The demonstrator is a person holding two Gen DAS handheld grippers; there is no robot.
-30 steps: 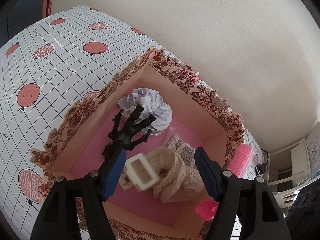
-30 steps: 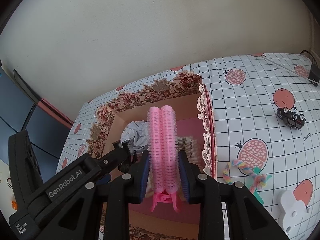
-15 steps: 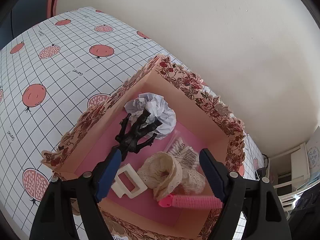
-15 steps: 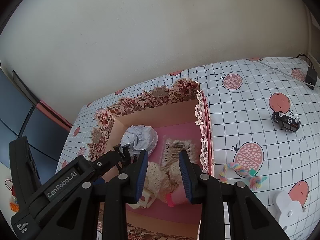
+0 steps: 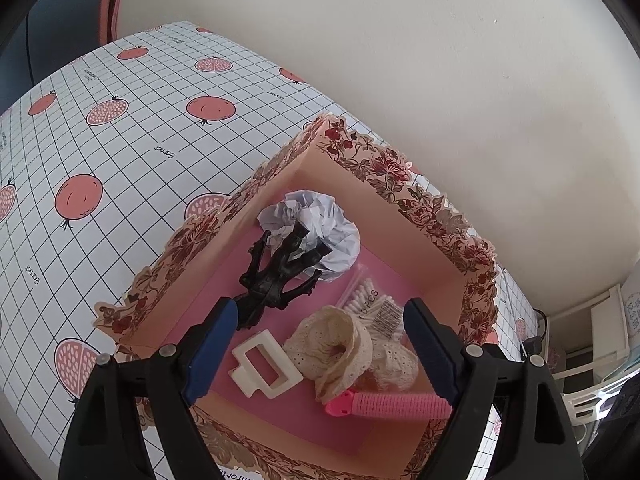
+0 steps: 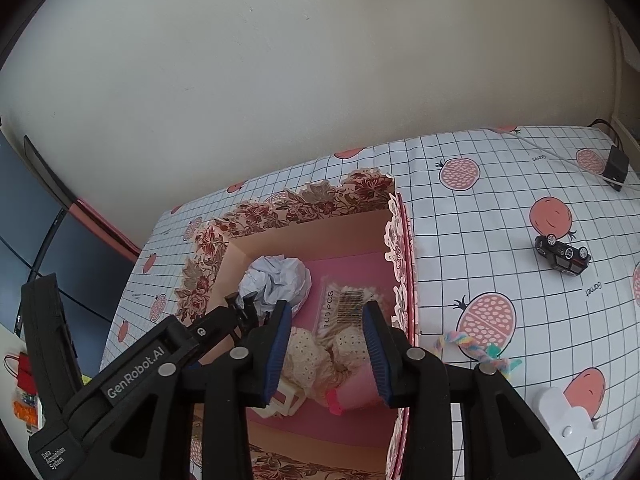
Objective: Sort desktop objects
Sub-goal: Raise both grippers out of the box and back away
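Spread wide and holding nothing, the fingers of the left gripper [image 5: 318, 350] hang over the near end of the floral box [image 5: 436, 208]; the right gripper [image 6: 326, 346] likewise has its fingers parted and empty above the same box, with the left gripper's black body beside it in the right wrist view.

Inside the box, nearest the near wall, the pink hair roller [image 5: 394, 404] lies on its side on the pink floor, touching the cream lace bundle [image 5: 340, 346]. A white rectangular clip [image 5: 264, 364] lies flat just beside that lace. Farther in, a clear packet of cotton swabs [image 5: 370, 300] rests against the lace. A black claw clip [image 5: 278, 276] sits toward the left wall of the box, leaning onto the crumpled paper ball [image 5: 316, 228] at the far corner.

Outside the box, on the pomegranate-print surface [image 6: 500, 208] to its right, a pastel braided rope [image 6: 476, 350] lies near the box wall, a white plastic piece [image 6: 564, 416] sits nearer the camera, and a small black toy car [image 6: 563, 255] lies overturned, well apart from the box. A black adapter [image 6: 616, 166] sits farthest off.
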